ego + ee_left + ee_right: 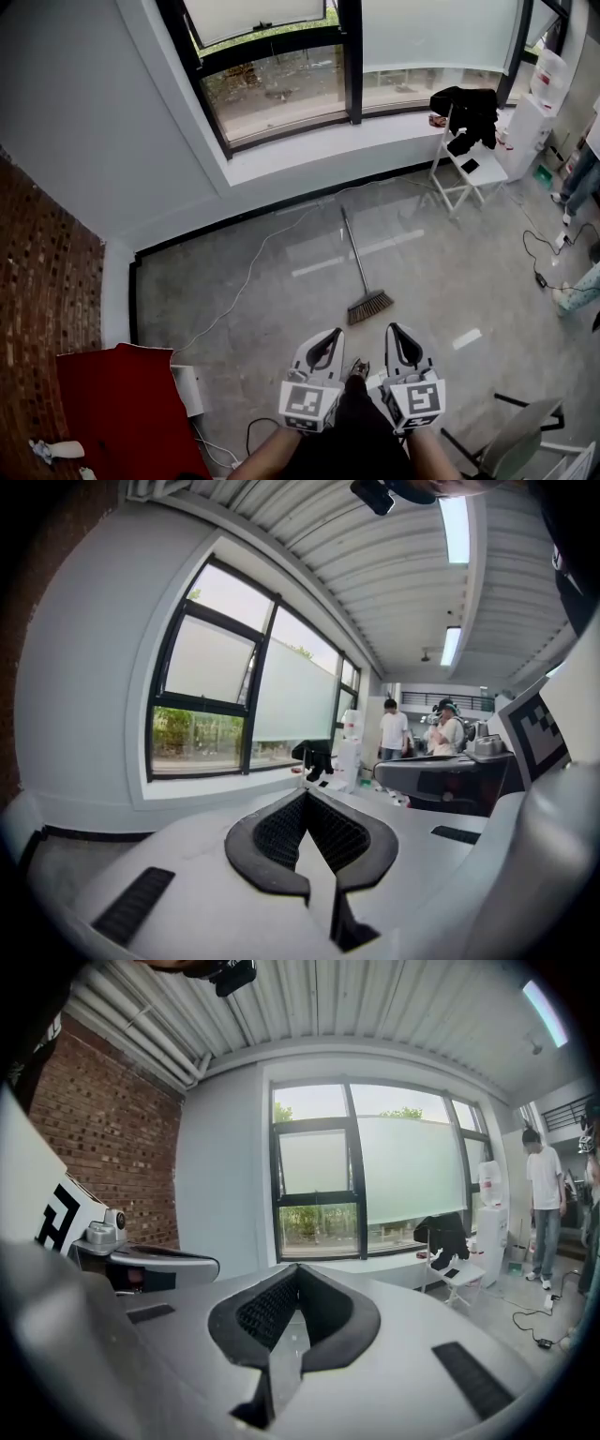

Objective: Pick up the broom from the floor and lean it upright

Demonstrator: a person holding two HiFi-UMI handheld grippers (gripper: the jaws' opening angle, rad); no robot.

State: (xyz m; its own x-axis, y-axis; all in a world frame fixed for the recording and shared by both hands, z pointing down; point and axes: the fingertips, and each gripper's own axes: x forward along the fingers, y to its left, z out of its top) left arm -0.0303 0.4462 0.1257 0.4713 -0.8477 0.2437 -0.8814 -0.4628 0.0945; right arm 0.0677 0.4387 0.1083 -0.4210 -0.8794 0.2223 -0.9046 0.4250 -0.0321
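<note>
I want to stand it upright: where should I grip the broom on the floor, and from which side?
Probably the broom handle, a little beyond the bristle head, from above with jaws across it: it lies flat, head end nearest you.

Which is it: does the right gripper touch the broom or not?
Apart. The head view shows floor between the right gripper and the broom; the right gripper view shows shut jaws with nothing between them.
</note>
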